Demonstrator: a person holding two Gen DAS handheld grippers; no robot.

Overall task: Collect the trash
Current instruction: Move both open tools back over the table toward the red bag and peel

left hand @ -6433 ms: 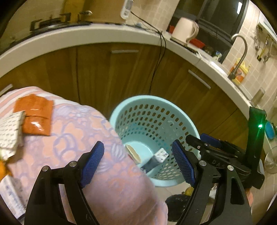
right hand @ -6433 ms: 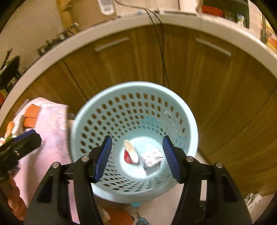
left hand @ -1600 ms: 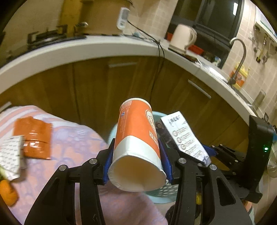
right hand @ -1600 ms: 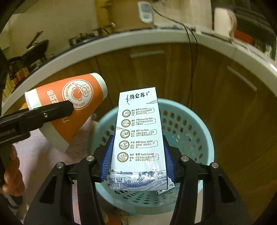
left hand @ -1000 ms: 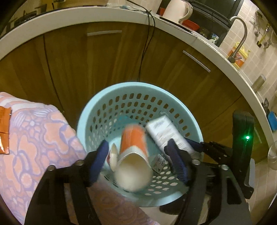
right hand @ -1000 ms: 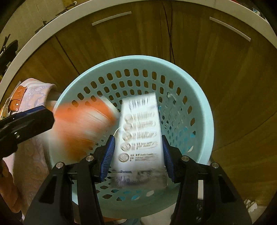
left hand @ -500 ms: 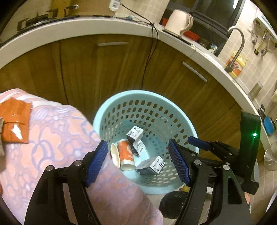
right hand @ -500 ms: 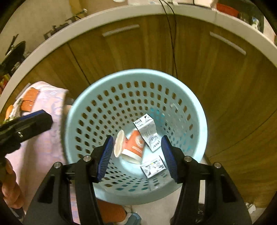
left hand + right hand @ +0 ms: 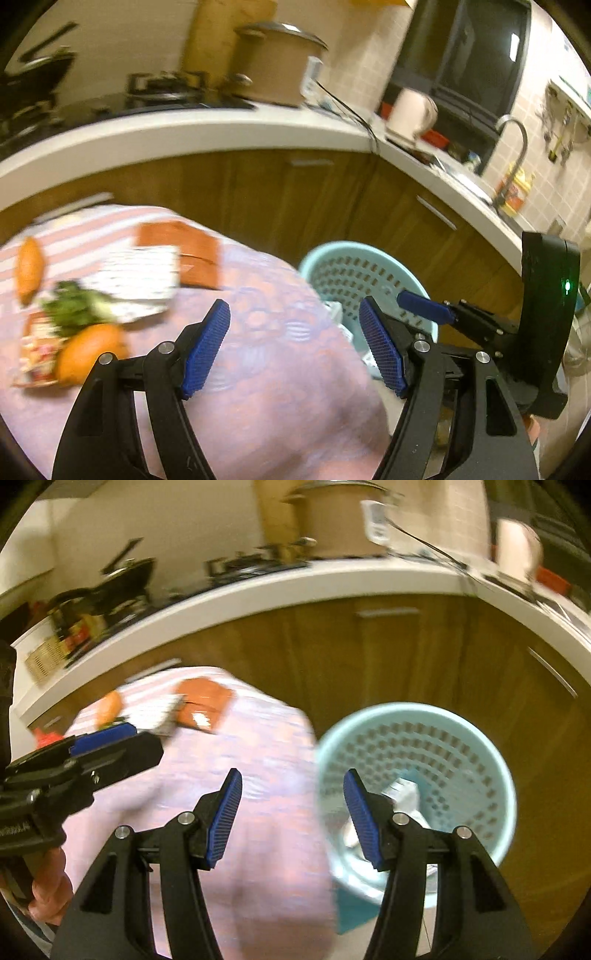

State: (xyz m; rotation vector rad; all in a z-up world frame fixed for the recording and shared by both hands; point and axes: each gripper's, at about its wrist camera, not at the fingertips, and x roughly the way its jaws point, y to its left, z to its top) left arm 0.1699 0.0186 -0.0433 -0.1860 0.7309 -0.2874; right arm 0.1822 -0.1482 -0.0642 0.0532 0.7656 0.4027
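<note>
My left gripper [image 9: 295,347] is open and empty above the pink flowered tablecloth [image 9: 280,391]. On the cloth's left part lie an orange wrapper [image 9: 188,254], a white patterned packet [image 9: 136,280] and a red-and-white wrapper [image 9: 33,350]. The light blue trash basket [image 9: 369,258] stands on the floor to the right of the table. My right gripper [image 9: 293,814] is also open and empty, between the table edge and the basket [image 9: 480,746]. A white carton [image 9: 402,794] lies inside the basket. The left gripper [image 9: 107,744] shows at that view's left edge, held by a hand [image 9: 48,890].
Greens [image 9: 74,310], an orange fruit [image 9: 88,350] and another orange piece [image 9: 29,269] lie among the wrappers. Wooden cabinets [image 9: 295,206] under a white counter [image 9: 184,136] curve behind table and basket. A kettle [image 9: 410,110] and a faucet [image 9: 513,147] stand on the counter.
The orange cup and the milk carton dropped out of the jaws into the basket. Both grippers have since risen and swung left, from over the basket toward the table.
</note>
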